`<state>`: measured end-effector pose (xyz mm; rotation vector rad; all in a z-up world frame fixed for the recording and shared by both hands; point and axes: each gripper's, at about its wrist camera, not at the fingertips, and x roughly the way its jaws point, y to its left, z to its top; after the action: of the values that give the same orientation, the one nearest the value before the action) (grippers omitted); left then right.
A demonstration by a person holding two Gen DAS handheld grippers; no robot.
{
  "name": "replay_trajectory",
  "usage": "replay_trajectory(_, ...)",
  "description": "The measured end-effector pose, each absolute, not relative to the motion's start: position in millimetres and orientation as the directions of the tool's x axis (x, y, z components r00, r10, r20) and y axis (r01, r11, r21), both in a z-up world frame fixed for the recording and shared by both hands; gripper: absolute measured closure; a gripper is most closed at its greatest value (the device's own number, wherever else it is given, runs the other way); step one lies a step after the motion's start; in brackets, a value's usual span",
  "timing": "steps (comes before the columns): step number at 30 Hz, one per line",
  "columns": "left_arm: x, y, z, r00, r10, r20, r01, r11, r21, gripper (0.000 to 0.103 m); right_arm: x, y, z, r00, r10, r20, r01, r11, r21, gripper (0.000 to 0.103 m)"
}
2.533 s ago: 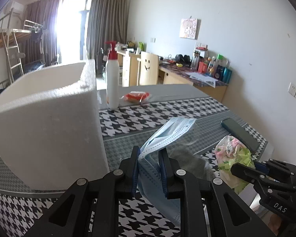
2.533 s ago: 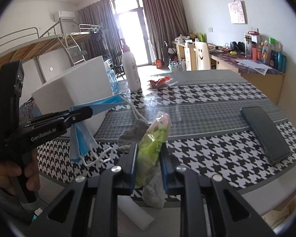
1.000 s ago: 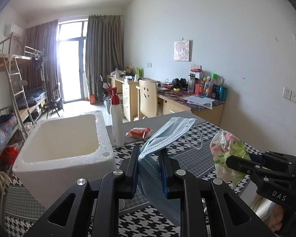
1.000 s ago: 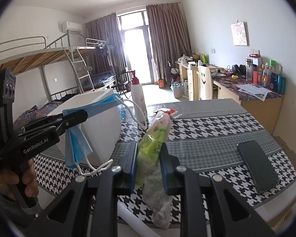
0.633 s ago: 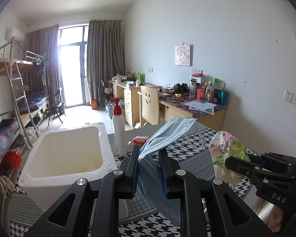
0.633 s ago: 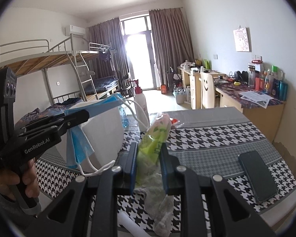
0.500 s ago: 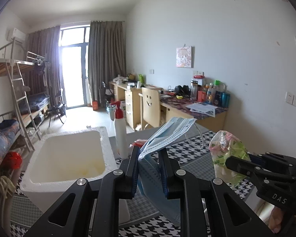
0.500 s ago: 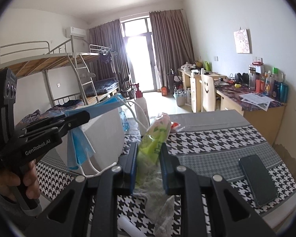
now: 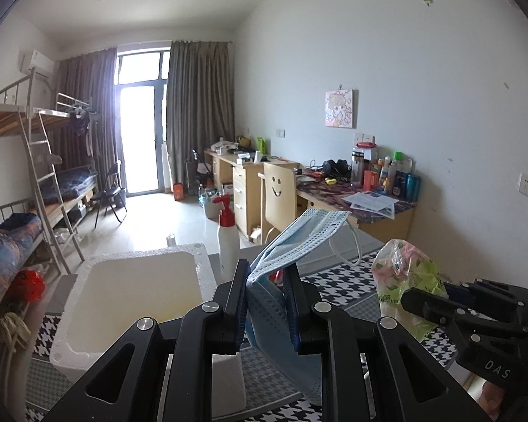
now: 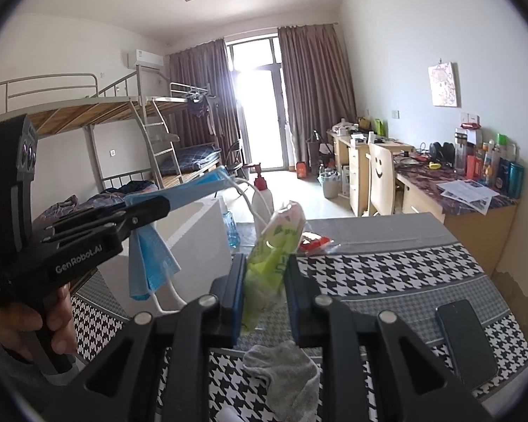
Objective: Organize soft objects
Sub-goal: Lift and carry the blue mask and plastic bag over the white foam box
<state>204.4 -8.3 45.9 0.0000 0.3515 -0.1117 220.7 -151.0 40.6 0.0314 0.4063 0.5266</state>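
While I hold both things up over the table (image 10: 387, 263), I can see down into the white foam box (image 9: 130, 288), which looks empty. My left gripper (image 9: 265, 299) is nearly closed and pinches the blue face mask (image 9: 299, 235) at its fold, so one half sticks up and the other half hangs down with its ear loops dangling. My right gripper (image 10: 264, 288) is squeezed on the green and pink plastic bag (image 10: 274, 242), held near the middle so that the bag stands up between the pads. I hold them high, I think, so that they clear the box wall before going in. The box sits on my left, just beside the white pump bottle (image 9: 227, 239). A grey sock (image 10: 285, 372) lies on the table below my right gripper and waits its turn. The black phone (image 10: 464, 337) is hard, so it stays out.
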Motion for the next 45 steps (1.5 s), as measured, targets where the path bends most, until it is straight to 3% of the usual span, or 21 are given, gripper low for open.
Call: replay_trajectory(45, 226, 62, 57, 0.932, 0.149, -0.331, -0.162, 0.987, -0.013, 0.083, 250, -81, 70, 0.687, 0.631, -0.361, -0.638, 0.761, 0.116, 0.078)
